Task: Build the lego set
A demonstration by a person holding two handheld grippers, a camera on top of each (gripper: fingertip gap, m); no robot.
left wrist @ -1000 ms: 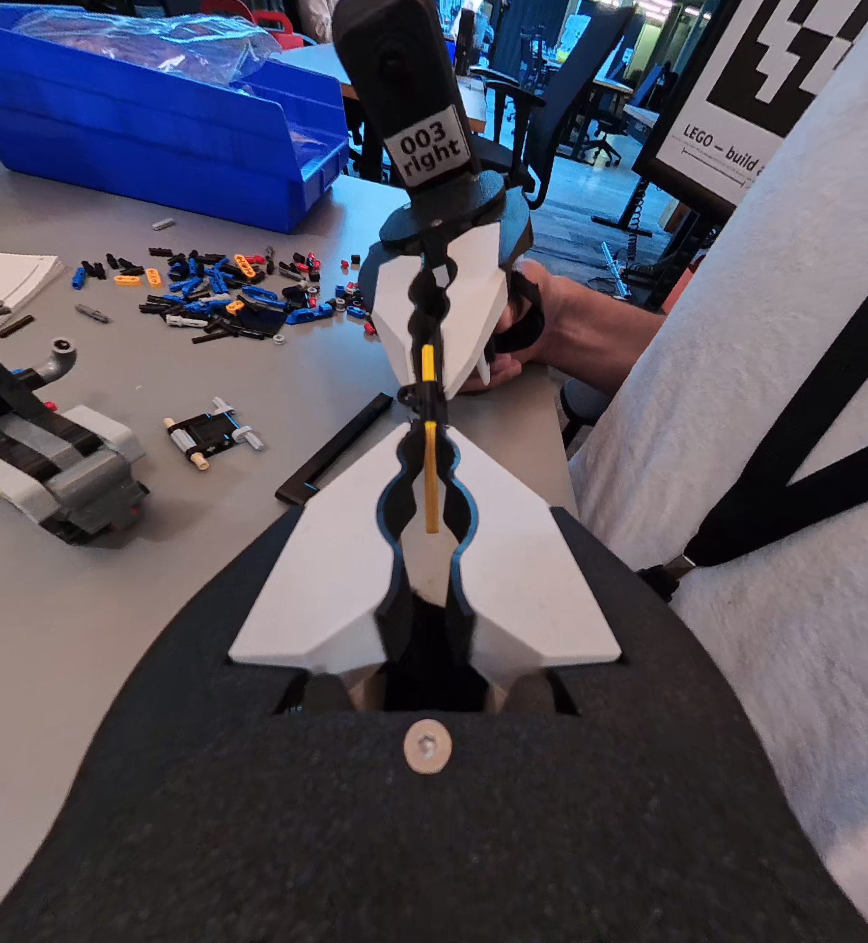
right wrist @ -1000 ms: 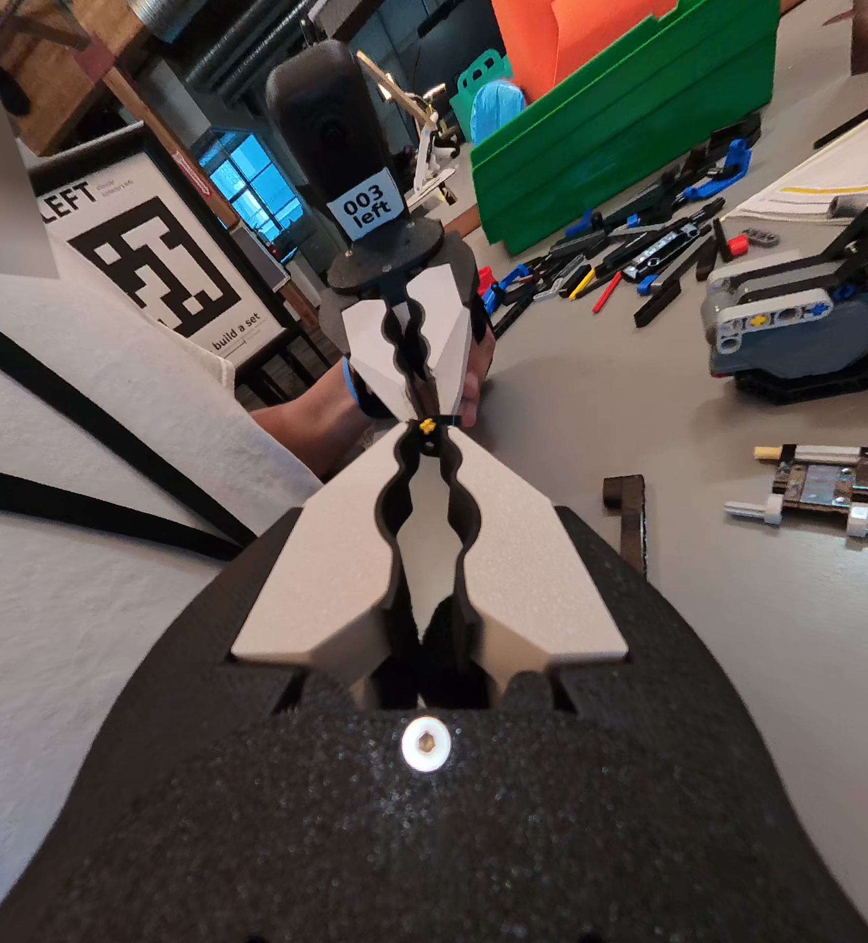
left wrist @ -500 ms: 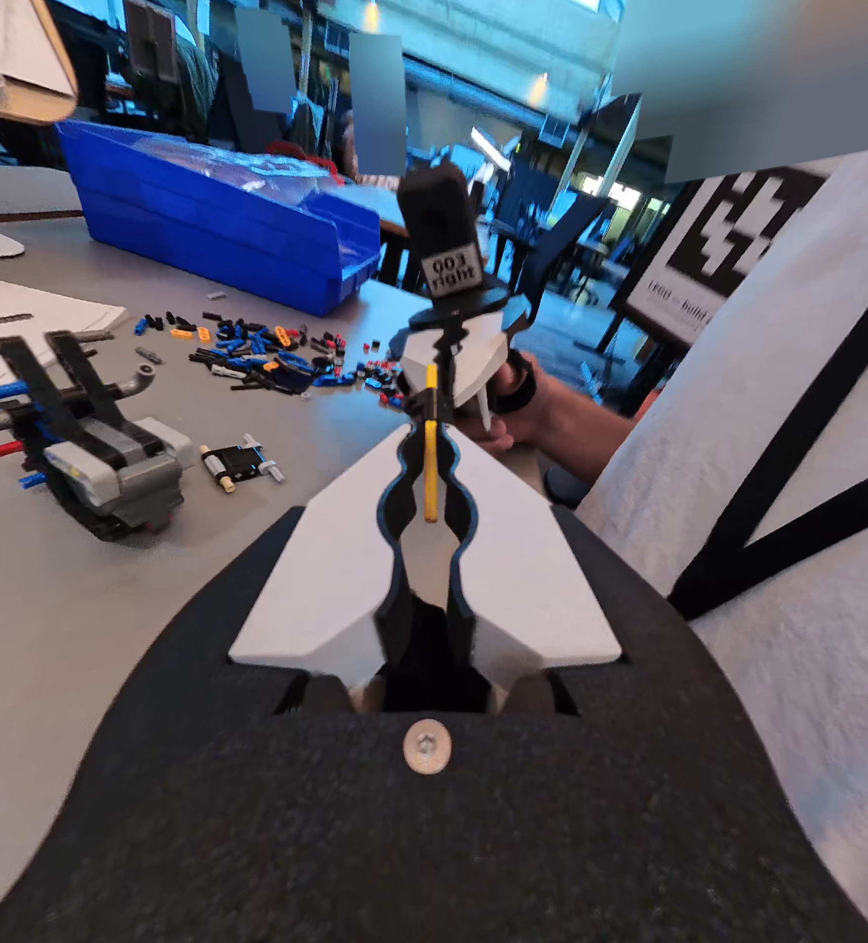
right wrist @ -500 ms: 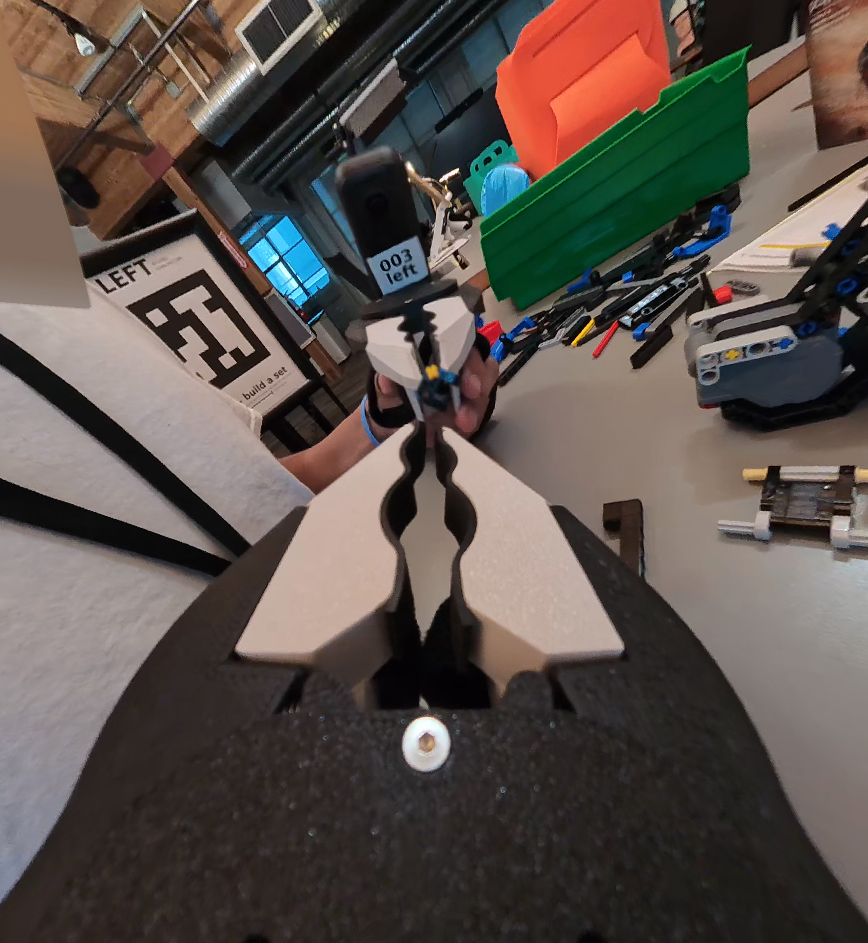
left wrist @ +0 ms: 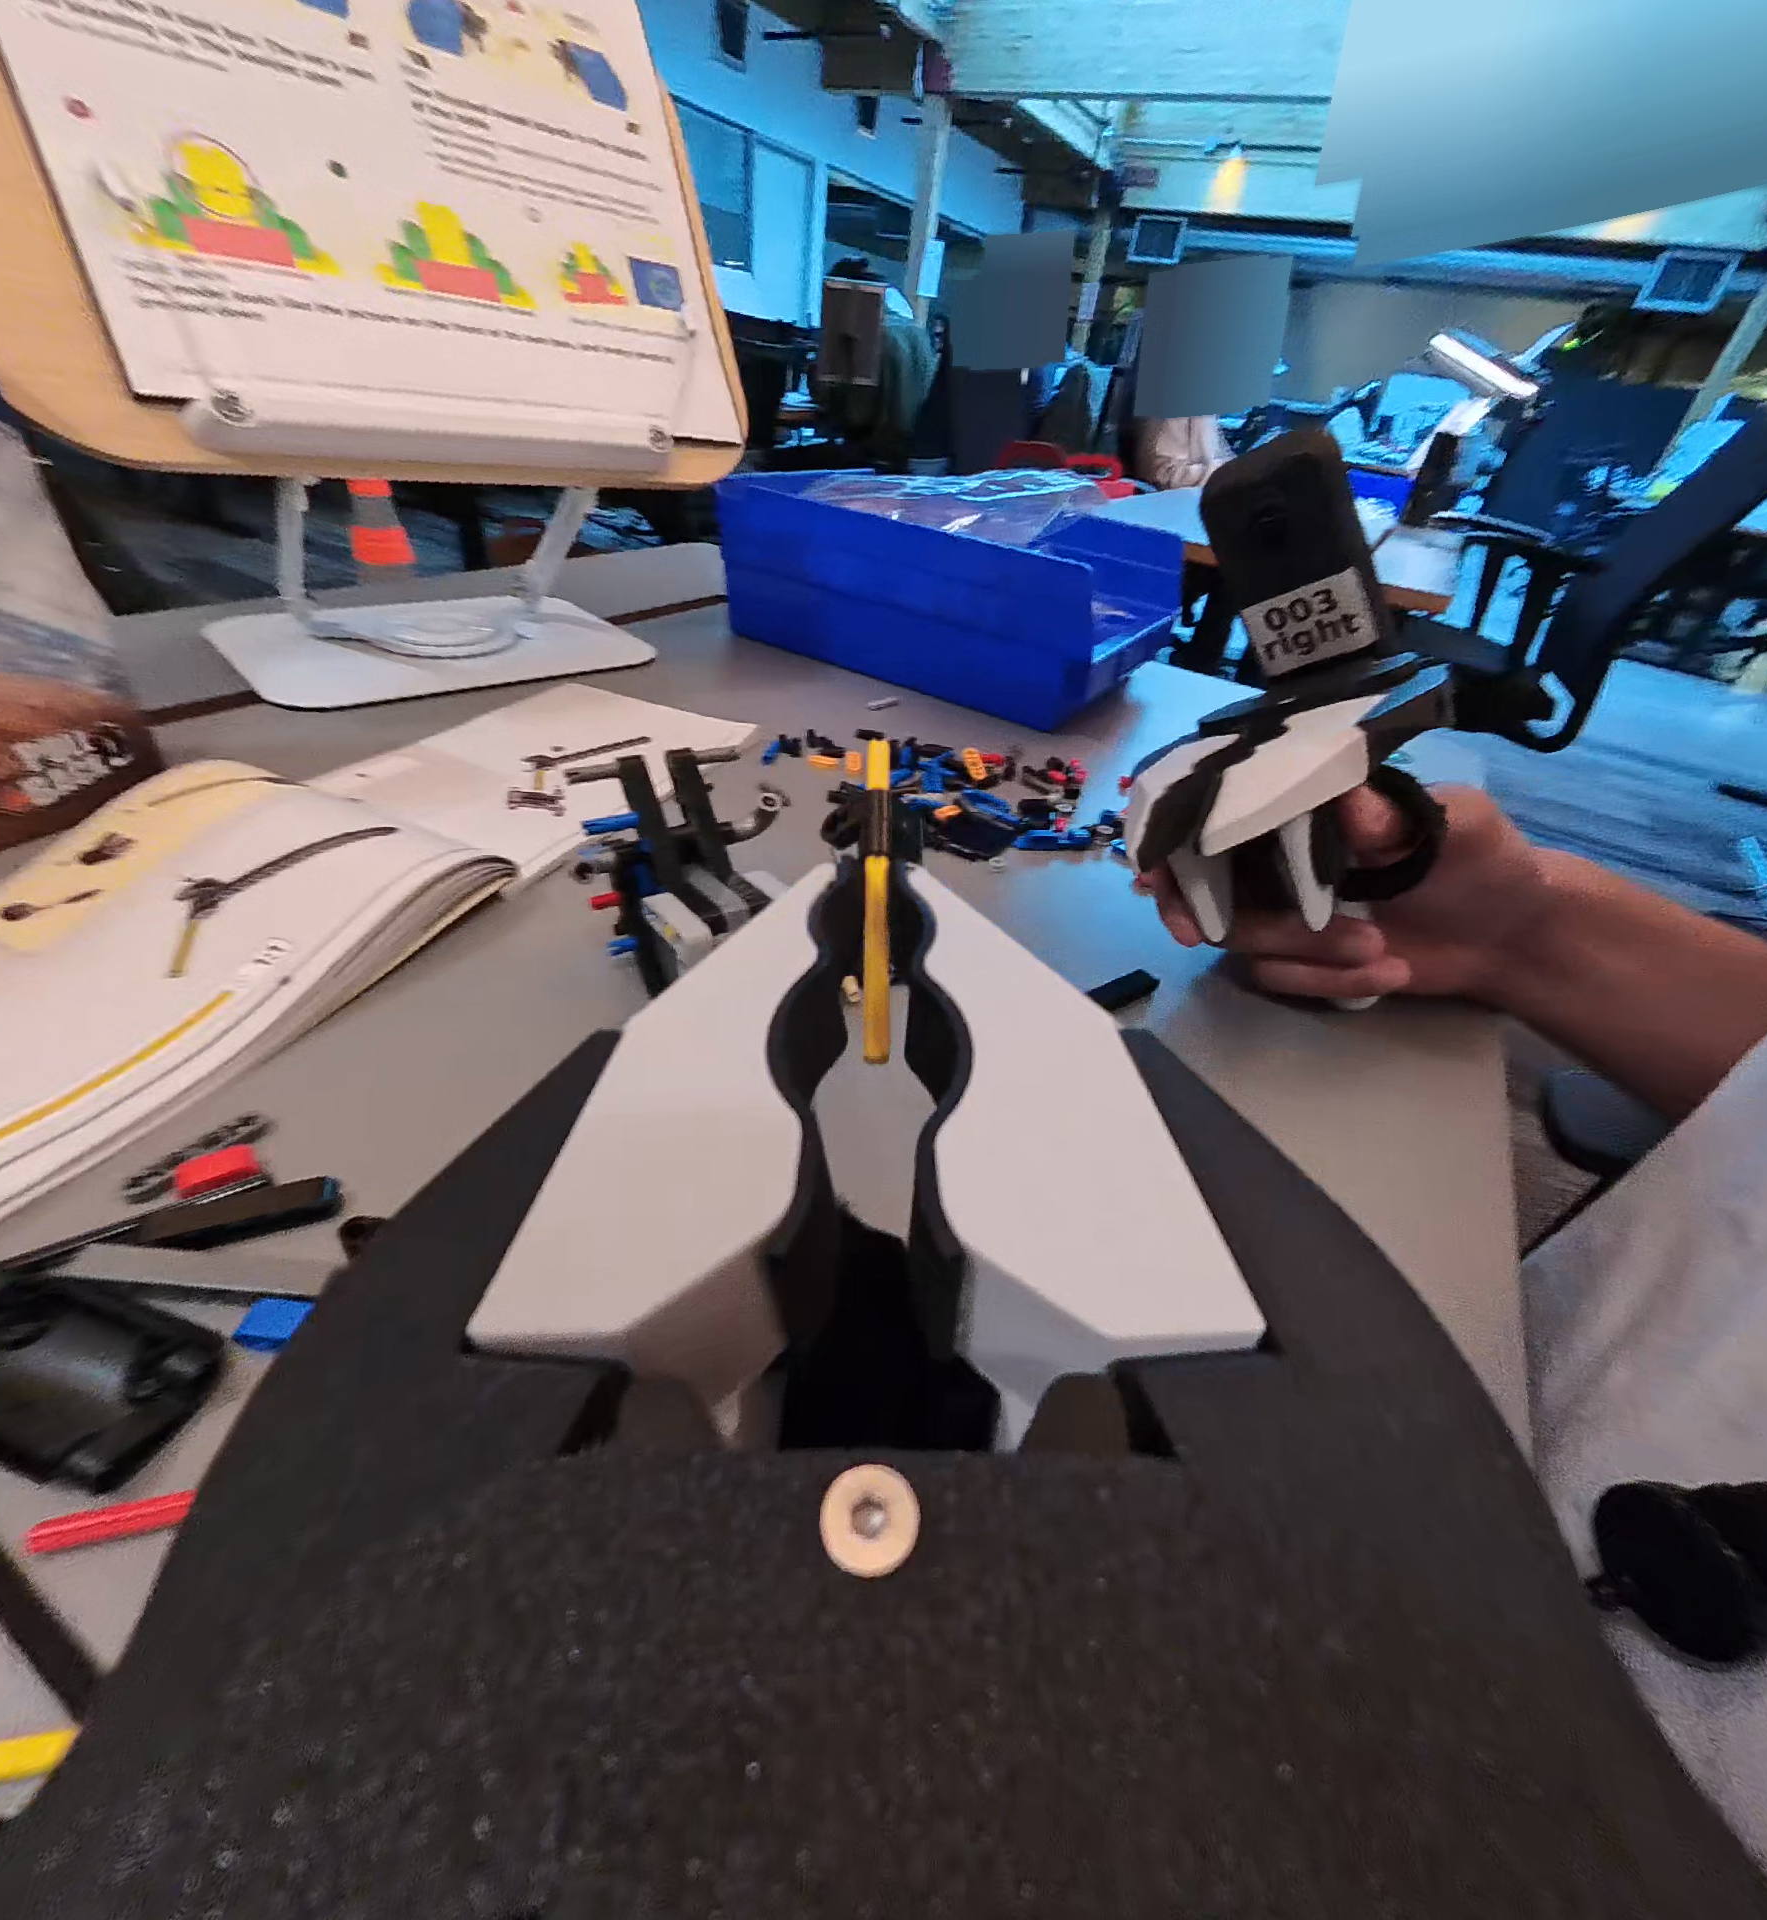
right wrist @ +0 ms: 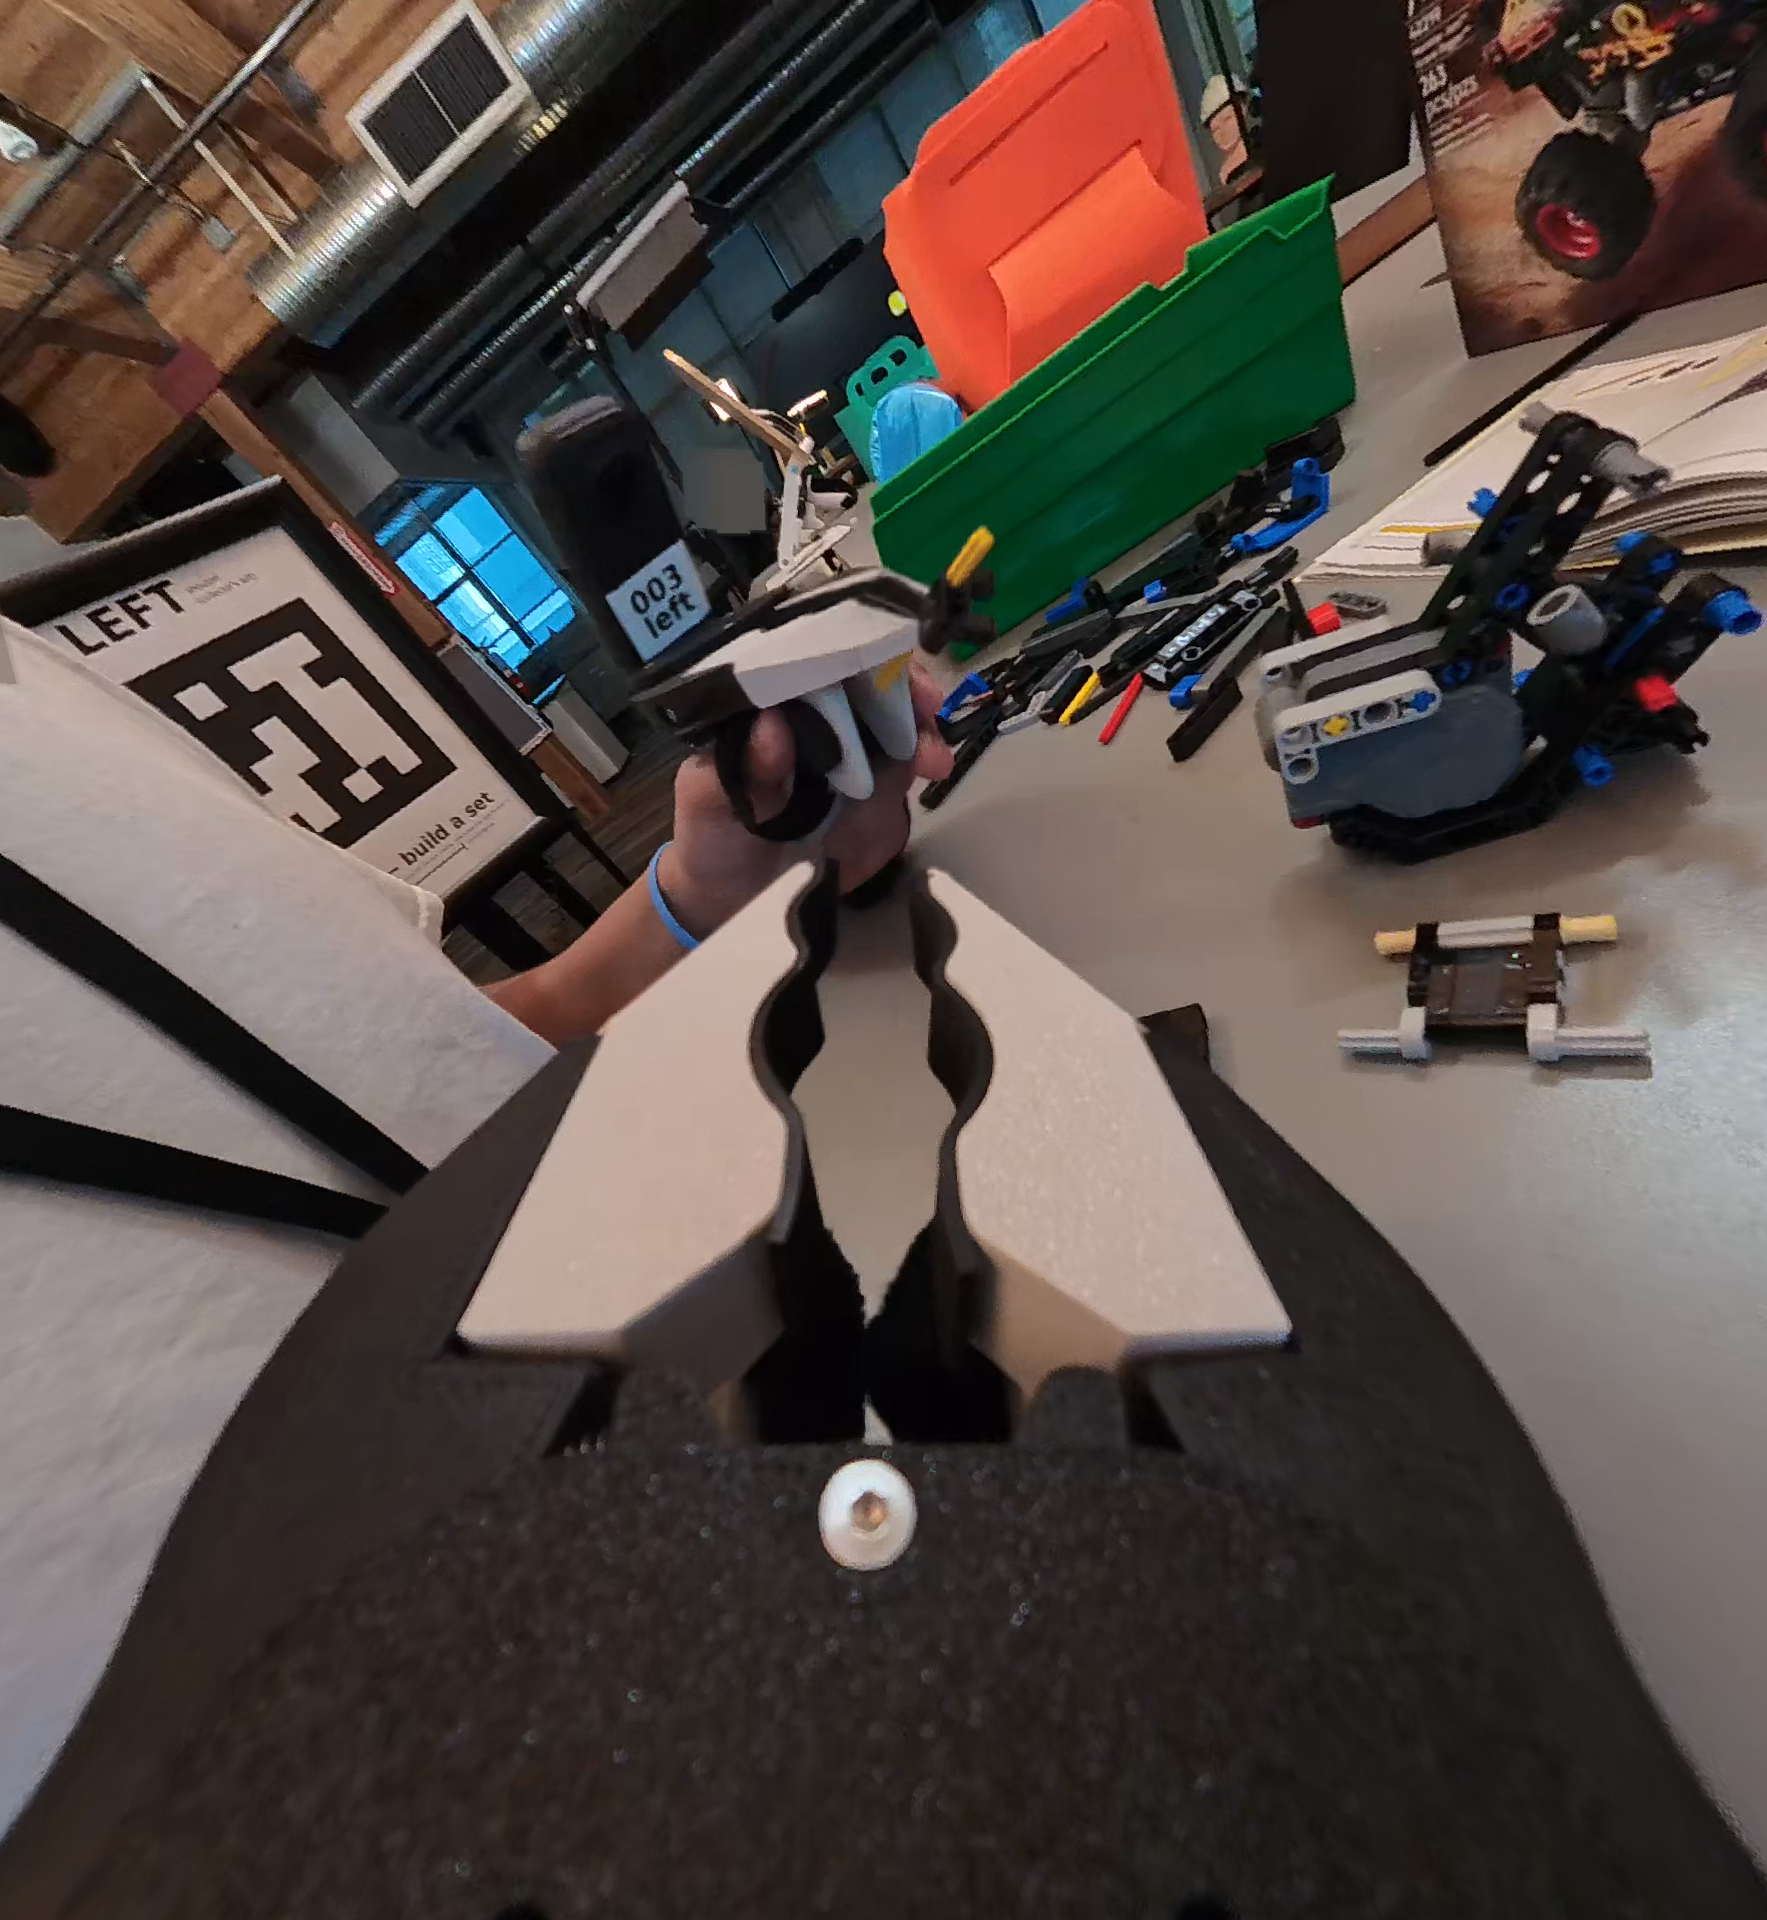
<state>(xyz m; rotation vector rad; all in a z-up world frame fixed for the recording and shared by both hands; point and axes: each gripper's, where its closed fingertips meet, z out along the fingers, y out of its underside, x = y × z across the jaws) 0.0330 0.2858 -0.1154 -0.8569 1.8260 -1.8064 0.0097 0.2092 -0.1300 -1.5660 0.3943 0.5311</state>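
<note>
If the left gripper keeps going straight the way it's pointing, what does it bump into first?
Probably the partly built lego model just ahead and a little left of the left gripper, or the pile of small loose pieces behind it. Depth is hard to judge.

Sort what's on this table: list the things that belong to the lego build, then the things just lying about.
Belongs to the build:
yellow axle held by left gripper
grey-black model
small black subassembly
loose parts pile
instruction booklet

Lying about:
blue bin
green bin

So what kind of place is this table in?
Probably a shared workshop or lab: exposed ceiling ducts, office chairs at other desks behind, and parts bins beside an instruction booklet.
</note>
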